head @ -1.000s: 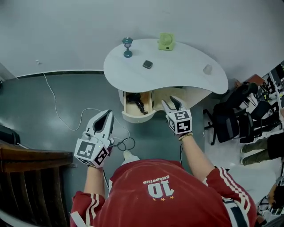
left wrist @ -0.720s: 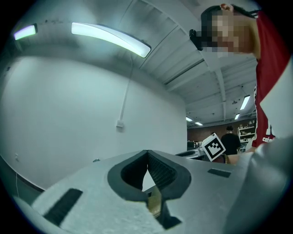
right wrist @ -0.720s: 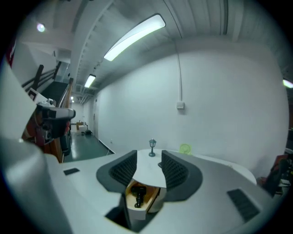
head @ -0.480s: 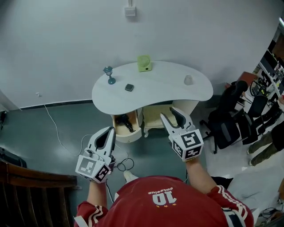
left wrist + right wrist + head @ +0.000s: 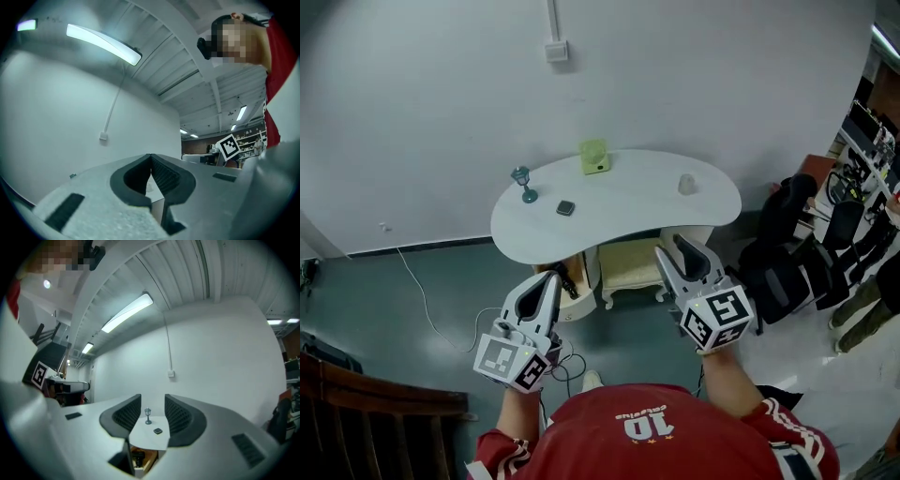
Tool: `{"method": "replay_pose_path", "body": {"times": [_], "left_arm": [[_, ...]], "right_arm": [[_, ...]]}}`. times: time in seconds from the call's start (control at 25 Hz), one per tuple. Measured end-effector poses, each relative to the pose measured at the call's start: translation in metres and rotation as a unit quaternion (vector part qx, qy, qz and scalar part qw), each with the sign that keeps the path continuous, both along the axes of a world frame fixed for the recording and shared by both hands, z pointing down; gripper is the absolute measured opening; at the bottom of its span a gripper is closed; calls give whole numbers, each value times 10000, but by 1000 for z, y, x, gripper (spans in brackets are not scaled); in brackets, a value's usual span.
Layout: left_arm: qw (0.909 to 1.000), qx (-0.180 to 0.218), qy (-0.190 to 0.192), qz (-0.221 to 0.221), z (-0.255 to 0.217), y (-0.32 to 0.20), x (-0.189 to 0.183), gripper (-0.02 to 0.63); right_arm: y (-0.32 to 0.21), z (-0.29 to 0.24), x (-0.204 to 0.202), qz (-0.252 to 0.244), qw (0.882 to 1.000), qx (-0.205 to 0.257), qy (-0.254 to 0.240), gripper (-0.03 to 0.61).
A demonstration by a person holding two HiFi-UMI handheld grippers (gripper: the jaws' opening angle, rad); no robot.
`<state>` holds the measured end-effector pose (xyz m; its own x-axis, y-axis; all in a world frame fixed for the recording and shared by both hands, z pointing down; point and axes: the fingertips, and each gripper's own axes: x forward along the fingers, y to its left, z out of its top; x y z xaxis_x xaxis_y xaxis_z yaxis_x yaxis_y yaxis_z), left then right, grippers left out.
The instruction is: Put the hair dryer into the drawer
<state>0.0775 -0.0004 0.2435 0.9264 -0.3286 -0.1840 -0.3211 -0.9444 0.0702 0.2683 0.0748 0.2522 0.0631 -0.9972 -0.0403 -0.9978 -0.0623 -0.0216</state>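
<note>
Finding: the hair dryer (image 5: pixel 138 457) lies inside the open drawer (image 5: pixel 150 456), ahead of the right jaws and below the line they point along. We judge the placing step done, as neither gripper holds anything.

The right gripper (image 5: pixel 152 403) has its jaws released and apart. They have just been closing slightly, with nothing between them; only the far counter shows through the gap. The left gripper (image 5: pixel 150 159) has its jaws clenched tip to tip on nothing, aimed at the bare wall (image 5: pixel 70 117).

Next move, in our judgement: if the drawer is to be shut, one set of jaws must come down and forward to its curved front and push it squarely inward. The clenched left jaws would serve as a blunt pusher. We see no handle that needs gripping, though the front is partly hidden.

Edges: the counter (image 5: pixel 628 202) overhangs the drawer, so any approach must pass under its rim. A second cream cabinet (image 5: pixel 630 272) stands just beside the drawer, ahead of the right jaws.

Room: black chairs (image 5: pixel 787 258) crowd the outer side of the right jaws. A cable (image 5: pixel 417 281) trails on the floor outside the left jaws. A goblet-shaped ornament (image 5: pixel 148 415) and a small dark block (image 5: pixel 158 431) sit on the counter, framed between the right jaws, well apart from the drawer.
</note>
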Motion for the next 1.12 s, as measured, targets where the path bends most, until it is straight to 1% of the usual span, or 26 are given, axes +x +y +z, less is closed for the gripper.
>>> {"method": "replay_pose_path", "body": {"times": [0.12, 0.28, 0.44, 0.6, 0.76, 0.92, 1.0, 1.12], "left_arm": [[9999, 123, -28, 2, -6, -7, 1, 5], [9999, 146, -16, -31, -9, -20, 3, 4], [9993, 359, -52, -62, -14, -29, 3, 3], [9995, 311, 43, -15, -11, -29, 1, 4], [9996, 267, 67, 50, -7, -31, 0, 3], [9996, 278, 95, -22, -12, -36, -4, 3], [9995, 290, 68, -37, -14, -41, -4, 3], [9994, 347, -47, -44, -12, -43, -5, 3]], "right_arm": [[-3, -5, 2, 11, 9999, 62, -135, 139], [-9, -8, 3, 148, 9999, 76, -41, 126], [-17, -9, -5, 183, 9998, 14, 64, 109], [-11, -12, -10, 232, 9996, 8, 183, 61], [-9, -17, -8, 314, 9992, 89, 220, 44], [-10, -19, -7, 330, 9991, 132, 209, 37], [-14, -20, -4, 368, 9991, 147, 173, 32], [-18, -17, -2, 406, 9990, 195, -46, 9]]}}
